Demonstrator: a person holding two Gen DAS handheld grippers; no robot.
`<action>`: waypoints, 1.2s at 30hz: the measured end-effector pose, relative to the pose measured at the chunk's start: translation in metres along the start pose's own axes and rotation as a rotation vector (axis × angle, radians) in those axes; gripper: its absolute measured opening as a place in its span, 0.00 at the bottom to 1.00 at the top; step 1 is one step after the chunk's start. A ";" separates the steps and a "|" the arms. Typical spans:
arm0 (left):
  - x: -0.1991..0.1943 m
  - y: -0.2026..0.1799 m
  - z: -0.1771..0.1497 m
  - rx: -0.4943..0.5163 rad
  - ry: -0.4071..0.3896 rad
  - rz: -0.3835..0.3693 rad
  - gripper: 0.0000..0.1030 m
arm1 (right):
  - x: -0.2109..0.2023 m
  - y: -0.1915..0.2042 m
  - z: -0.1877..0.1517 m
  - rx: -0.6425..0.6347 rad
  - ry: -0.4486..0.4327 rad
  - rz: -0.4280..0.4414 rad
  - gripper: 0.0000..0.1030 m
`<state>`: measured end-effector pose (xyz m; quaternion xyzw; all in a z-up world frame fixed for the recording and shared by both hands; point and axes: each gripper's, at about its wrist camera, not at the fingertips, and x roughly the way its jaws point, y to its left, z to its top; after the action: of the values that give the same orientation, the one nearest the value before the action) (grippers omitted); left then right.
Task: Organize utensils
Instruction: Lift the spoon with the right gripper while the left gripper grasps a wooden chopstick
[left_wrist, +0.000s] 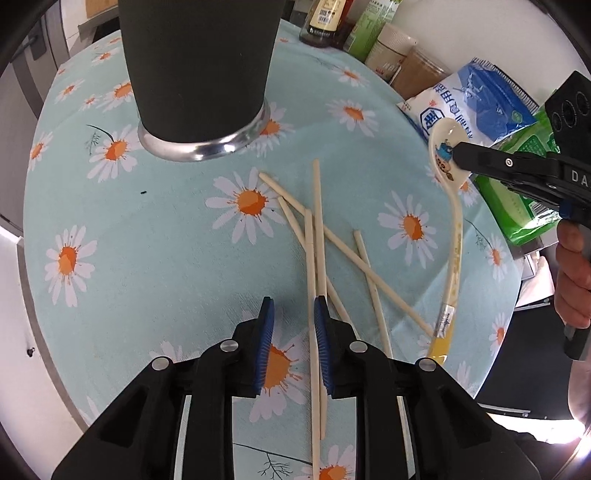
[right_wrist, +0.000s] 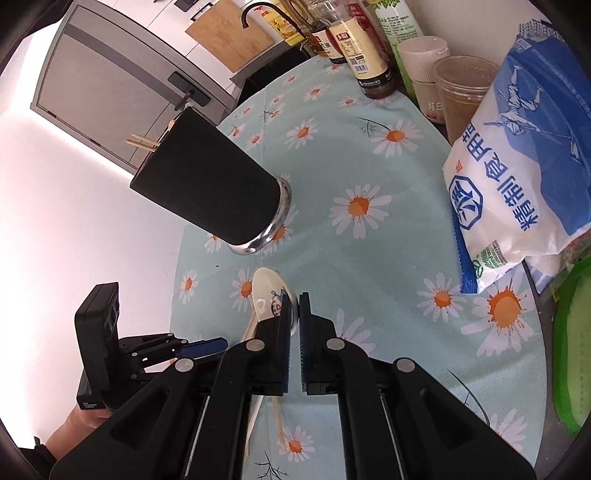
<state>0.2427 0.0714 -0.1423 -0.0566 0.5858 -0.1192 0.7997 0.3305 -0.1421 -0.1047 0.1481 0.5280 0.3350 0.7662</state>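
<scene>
A black utensil cup (left_wrist: 199, 74) with a steel base stands on the daisy-print cloth; in the right wrist view the cup (right_wrist: 218, 188) holds chopsticks (right_wrist: 142, 142) at its mouth. Several pale chopsticks (left_wrist: 317, 236) lie crossed on the cloth. My left gripper (left_wrist: 293, 314) is open just above them, one chopstick passing between its jaws. My right gripper (right_wrist: 294, 299) is shut on the bowl rim of a white ceramic spoon (right_wrist: 267, 291). In the left wrist view the spoon (left_wrist: 448, 155) hangs with its yellow handle end down by the cloth, held by the right gripper (left_wrist: 460, 151).
Sauce bottles (right_wrist: 364, 48), jars (right_wrist: 461, 88) and a blue-white salt bag (right_wrist: 517, 173) crowd the table's far and right side. Green packaging (left_wrist: 517, 199) sits at the right edge. The round table edge (left_wrist: 37, 295) drops off at the left.
</scene>
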 end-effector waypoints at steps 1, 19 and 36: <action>0.000 -0.001 0.000 0.003 0.000 0.006 0.20 | -0.001 -0.001 0.000 0.001 0.001 0.001 0.05; 0.004 -0.007 0.010 0.031 0.031 0.019 0.19 | 0.003 0.007 0.002 -0.027 0.016 0.030 0.05; 0.008 -0.003 0.013 0.014 0.038 0.028 0.04 | 0.003 0.010 0.000 -0.025 0.014 0.029 0.05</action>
<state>0.2573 0.0661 -0.1451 -0.0406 0.6009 -0.1134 0.7902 0.3274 -0.1332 -0.1013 0.1437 0.5269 0.3537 0.7594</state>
